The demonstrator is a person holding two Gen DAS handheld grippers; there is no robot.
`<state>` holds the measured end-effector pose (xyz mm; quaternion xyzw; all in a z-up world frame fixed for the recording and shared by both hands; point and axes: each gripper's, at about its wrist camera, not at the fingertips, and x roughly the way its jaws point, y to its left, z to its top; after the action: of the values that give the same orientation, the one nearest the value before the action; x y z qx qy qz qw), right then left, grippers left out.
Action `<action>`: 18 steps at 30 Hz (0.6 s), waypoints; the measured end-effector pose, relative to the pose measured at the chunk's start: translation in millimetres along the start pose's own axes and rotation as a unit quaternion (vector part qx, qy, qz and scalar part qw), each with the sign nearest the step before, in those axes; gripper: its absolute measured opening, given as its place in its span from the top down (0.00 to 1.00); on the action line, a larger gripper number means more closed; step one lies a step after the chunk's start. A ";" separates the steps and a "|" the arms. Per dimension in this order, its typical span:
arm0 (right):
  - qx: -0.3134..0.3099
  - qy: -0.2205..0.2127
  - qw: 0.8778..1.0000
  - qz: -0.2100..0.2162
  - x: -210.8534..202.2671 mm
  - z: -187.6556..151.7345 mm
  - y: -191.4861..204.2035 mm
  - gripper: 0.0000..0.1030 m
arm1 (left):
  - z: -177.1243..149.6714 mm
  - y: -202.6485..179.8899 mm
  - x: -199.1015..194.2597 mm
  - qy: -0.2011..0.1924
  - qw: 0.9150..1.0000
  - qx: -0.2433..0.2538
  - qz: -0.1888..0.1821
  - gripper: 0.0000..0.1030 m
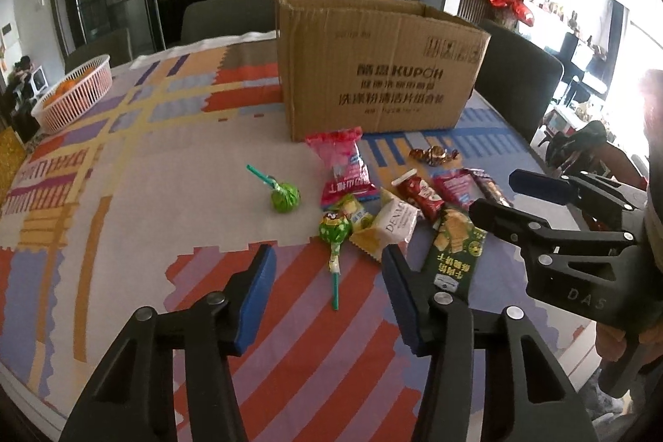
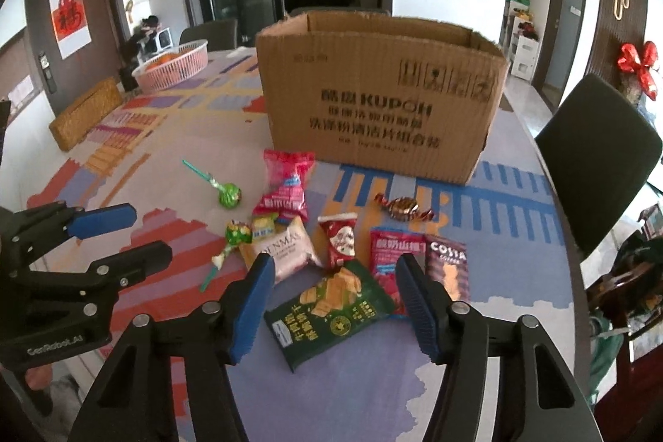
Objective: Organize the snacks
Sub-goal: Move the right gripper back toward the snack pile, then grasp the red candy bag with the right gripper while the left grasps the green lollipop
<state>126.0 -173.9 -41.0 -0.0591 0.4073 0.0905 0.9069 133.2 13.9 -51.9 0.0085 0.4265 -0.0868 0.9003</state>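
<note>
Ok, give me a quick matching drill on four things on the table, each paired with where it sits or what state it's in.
Things:
1. brown cardboard box
2. dark green cracker packet
3. pink plastic basket
4. gold-brown twist-wrapped candy

Places or states:
A. far left of the table, holding something orange
B. lying alone just before the box
C. flaps open, behind the snacks
D. between the right gripper's open fingers

Pairs: 1-C, 2-D, 3-A, 4-B

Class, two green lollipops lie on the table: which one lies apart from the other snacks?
The lollipop farther left, alone on the cloth; the other lollipop touches the snack pile.
</note>
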 end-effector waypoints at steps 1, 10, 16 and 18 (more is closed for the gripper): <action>0.001 0.002 1.000 0.001 3.3 -0.9 0.0 0.44 | 0.6 -0.2 3.1 0.003 1.000 0.000 -0.001 0.52; 0.021 0.032 0.999 0.013 36.4 4.0 -11.1 0.55 | 13.4 4.6 35.9 0.026 0.999 -0.006 -0.020 0.65; 0.030 0.046 0.998 0.023 55.1 10.2 -17.8 0.60 | 18.7 5.4 56.1 0.043 0.999 -0.006 -0.029 0.67; 0.032 0.052 0.998 0.026 61.0 11.2 -19.1 0.62 | 19.7 5.5 61.4 0.047 0.999 -0.006 -0.027 0.68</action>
<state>178.0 -183.4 -78.6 -0.0243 0.4579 0.0978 0.8833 187.4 8.4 -86.9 -0.0041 0.4689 -0.1083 0.8766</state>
